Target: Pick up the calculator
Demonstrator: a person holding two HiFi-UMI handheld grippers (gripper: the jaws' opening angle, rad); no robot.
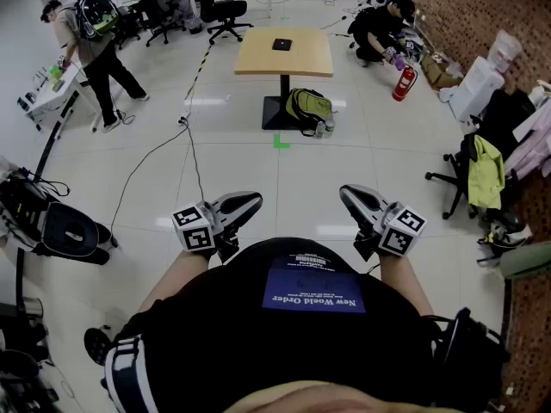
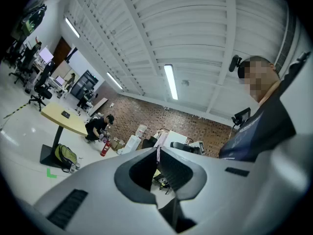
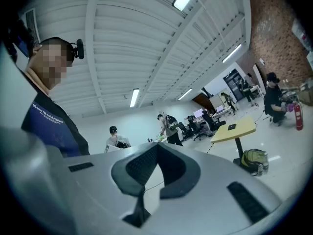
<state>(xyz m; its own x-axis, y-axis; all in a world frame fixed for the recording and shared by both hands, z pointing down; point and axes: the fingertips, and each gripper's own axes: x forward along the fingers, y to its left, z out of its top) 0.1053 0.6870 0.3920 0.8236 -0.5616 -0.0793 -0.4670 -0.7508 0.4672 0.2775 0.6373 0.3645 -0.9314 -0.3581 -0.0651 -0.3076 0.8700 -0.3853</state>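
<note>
Wooden table (image 1: 306, 58) holds calculator (image 1: 282, 44); white floor (image 1: 344, 170).

Left hand-held gripper (image 1: 252, 200) and right hand-held gripper (image 1: 347, 193): both held level in front of the torso (image 1: 310, 334), side by side and apart, tips angled slightly toward each other, each with jaws closed tip to tip and nothing between them, bare forearms (image 1: 176, 284) bent close to the body.

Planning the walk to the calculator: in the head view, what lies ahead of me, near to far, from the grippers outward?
Left gripper and right gripper, side by side → green tape mark on the floor → table → calculator on it → office chair.
</note>
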